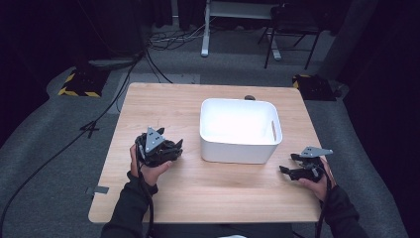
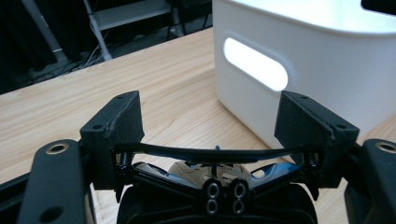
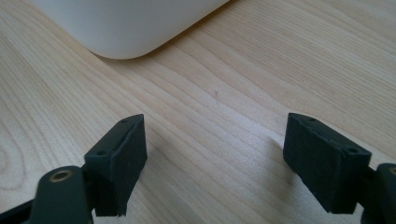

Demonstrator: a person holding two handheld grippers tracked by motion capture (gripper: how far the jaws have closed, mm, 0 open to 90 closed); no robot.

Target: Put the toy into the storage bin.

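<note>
On the left of the pale wood-grain worktop, the left tongs sit in the person's left hand, pointing toward the white rectangular plastic bin. In the left gripper view these tongs stand with their jaws apart and nothing between the pads, though this is about as closed as they get.

The bin stands on the worktop's middle, toward the far edge, between the two hands. It is glossy white, with rounded corners, straight walls and a slot handle cut into its end wall. No label, brand or writing can be read on it.

At the right, the right tongs, held in the right hand, stand open and empty just over the wood.
</note>
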